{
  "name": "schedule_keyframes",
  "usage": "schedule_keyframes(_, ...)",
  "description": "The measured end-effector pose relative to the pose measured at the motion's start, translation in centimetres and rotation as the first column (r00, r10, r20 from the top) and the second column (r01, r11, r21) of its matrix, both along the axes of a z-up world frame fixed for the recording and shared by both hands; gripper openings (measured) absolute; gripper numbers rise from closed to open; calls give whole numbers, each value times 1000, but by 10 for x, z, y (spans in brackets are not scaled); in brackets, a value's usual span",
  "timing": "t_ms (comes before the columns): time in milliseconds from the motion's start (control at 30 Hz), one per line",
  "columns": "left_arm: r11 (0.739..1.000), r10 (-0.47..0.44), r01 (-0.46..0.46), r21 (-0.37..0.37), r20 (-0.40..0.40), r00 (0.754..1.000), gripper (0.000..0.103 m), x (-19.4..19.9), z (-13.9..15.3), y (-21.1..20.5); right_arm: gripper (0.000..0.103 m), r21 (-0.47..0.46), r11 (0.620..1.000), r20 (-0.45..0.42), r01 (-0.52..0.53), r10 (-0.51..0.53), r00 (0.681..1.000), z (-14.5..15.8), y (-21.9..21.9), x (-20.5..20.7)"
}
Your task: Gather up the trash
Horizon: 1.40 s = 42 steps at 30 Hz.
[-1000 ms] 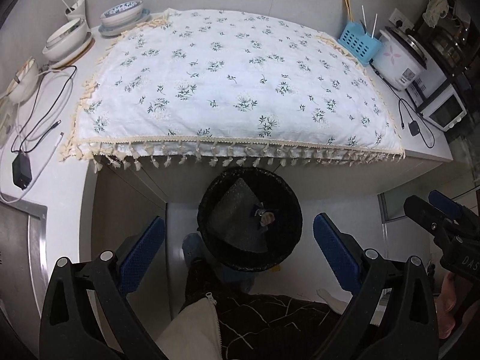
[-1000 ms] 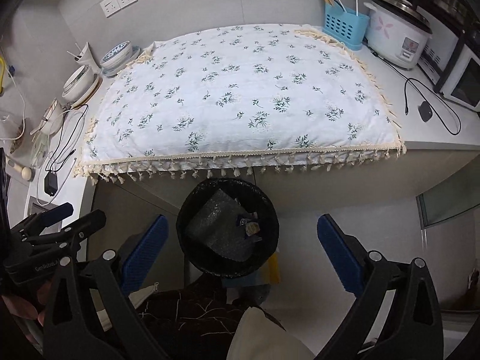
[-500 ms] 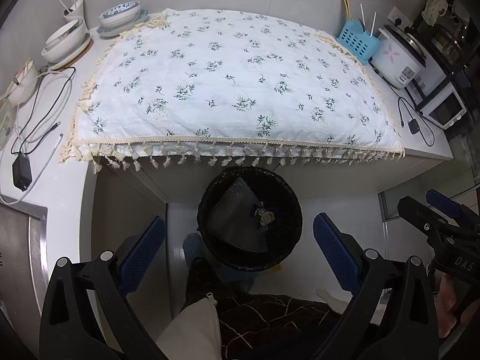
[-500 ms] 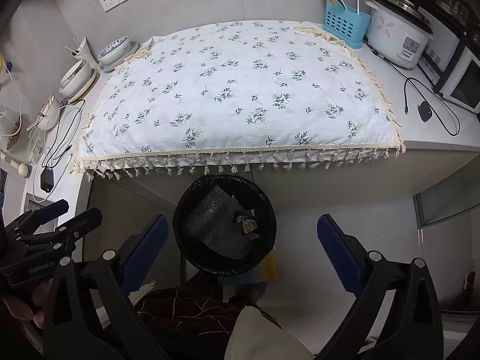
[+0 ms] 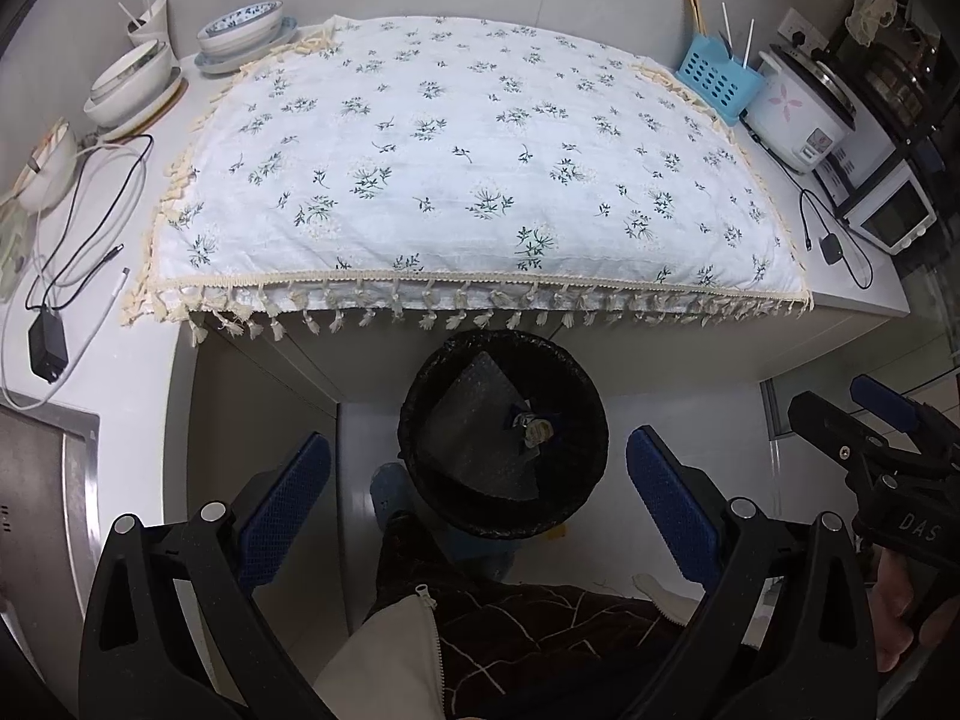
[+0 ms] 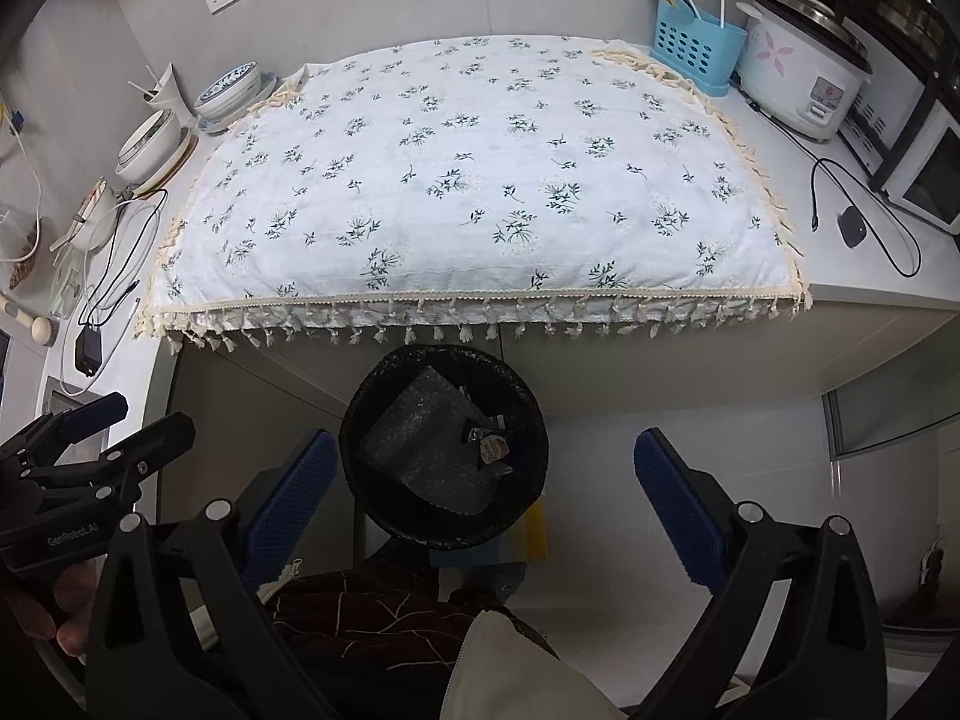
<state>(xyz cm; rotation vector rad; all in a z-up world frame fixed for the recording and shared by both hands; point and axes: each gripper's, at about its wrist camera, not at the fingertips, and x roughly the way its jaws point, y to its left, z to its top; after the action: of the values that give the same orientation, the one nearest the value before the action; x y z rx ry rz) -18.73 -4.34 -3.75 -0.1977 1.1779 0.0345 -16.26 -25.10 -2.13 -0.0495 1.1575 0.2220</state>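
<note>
A round black trash bin (image 5: 414,420) (image 6: 354,450) stands on the floor below the counter's front edge. Inside it lie a grey bubble-wrap sheet (image 5: 474,414) (image 6: 420,438) and a small crumpled wrapper (image 5: 537,429) (image 6: 493,450). My left gripper (image 5: 477,501) hovers open above the bin with nothing between its blue pads. My right gripper (image 6: 483,492) is open and empty too, just right of the bin. Each gripper shows at the edge of the other's view, the right gripper (image 5: 864,420) and the left gripper (image 6: 108,426).
A floral cloth (image 5: 468,180) (image 6: 480,192) with tassels covers the white counter (image 5: 120,360). Bowls (image 5: 129,81), cables and a charger (image 5: 48,342) lie left. A blue utensil caddy (image 6: 690,48), rice cooker (image 6: 804,81), microwave (image 5: 888,216) and sink (image 5: 36,480) border it. A person's patterned clothing (image 5: 510,630) fills the bottom.
Both grippers have stayed open and empty and drifted only slightly. The view has shifted a little, with the bin sliding slightly left in the right wrist view.
</note>
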Motion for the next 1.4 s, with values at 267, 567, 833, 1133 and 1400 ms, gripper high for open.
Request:
schedule_keyframes(267,1000,-4,4,1,1,1000,97,0,2,0,95,-3,1000,1,0,0,1000,0,1,1)
schedule_keyframes(567,1000,-6,6,-1,-8,1000,97,-1,4,-1,95,-4,1000,-7,2,-2,1000,-1,0,1)
schedule_keyframes(833,999,19,-19,35,-16,1000,97,2,4,0,95,-4,1000,-9,1,-1,1000,-1,-2,3)
schedule_keyframes(1133,999,29,-28,37,-22,999,97,2,4,2,95,-8,1000,-12,-3,3,1000,0,0,6)
schedule_keyframes(1400,999,11,-9,40,-35,999,97,4,1,0,95,-10,1000,-5,-8,8,1000,-2,4,8)
